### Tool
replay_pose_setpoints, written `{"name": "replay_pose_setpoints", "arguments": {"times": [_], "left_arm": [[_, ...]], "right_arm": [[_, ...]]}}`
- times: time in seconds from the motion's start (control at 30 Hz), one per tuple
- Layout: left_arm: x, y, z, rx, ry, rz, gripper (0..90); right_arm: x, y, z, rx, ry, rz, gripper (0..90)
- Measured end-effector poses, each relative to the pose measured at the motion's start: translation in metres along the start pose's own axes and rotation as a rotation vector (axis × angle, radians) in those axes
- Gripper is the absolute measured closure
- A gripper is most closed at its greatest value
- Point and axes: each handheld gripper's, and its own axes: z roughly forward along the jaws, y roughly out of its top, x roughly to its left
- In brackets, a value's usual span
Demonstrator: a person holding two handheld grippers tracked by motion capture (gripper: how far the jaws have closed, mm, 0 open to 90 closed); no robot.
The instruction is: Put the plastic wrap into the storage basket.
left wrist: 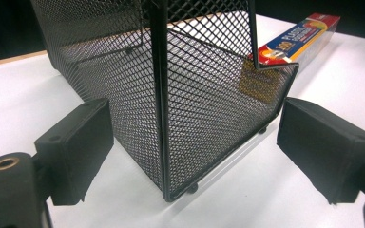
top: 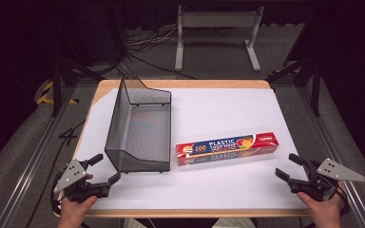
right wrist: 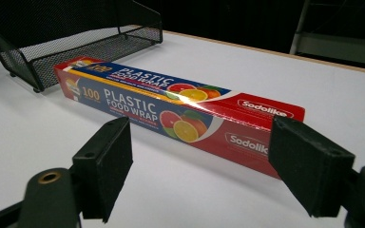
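A long red and blue plastic food wrap box [top: 227, 148] [right wrist: 171, 111] lies flat on the white table cover, right of centre. A black wire mesh basket [top: 138, 126] [left wrist: 171, 85] stands just left of it. My left gripper [top: 105, 170] [left wrist: 190, 142] is open at the front left, its jaws straddling the basket's near corner without touching it. Off to the front right, my right gripper [top: 289, 166] [right wrist: 199, 166] is open and points at the right half of the box, a short way from it.
The white cover [top: 228, 114] lies on a wooden table [top: 185, 84]. Beyond the far edge stand a grey metal frame [top: 216, 28] and floor cables [top: 147, 42]. Bare cover lies behind the box and along the front edge.
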Motion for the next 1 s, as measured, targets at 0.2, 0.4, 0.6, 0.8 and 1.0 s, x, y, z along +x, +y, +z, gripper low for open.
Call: {"name": "replay_pose_setpoints", "arguments": {"times": [0.2, 0.4, 0.6, 0.8, 1.0], "left_arm": [[-0.002, 0.001, 0.001, 0.002, 0.003, 0.005, 12.4], [-0.002, 0.002, 0.001, 0.002, 0.008, -0.003, 12.4], [-0.003, 0.001, 0.003, 0.005, 0.002, -0.002, 12.4], [-0.002, 0.0, 0.002, -0.003, -0.004, -0.02, 12.4], [-0.002, -0.001, 0.002, 0.004, -0.001, -0.017, 12.4]], "right_arm": [[0.0, 0.002, 0.002, 0.009, 0.011, -0.003, 23.1], [-0.001, 0.015, 0.01, 0.048, 0.048, -0.031, 22.7], [0.001, 0.042, 0.026, 0.113, 0.112, -0.065, 22.6], [0.002, 0.066, 0.043, 0.144, 0.165, -0.079, 21.7], [0.002, 0.082, 0.06, 0.185, 0.189, -0.097, 19.5]]}}
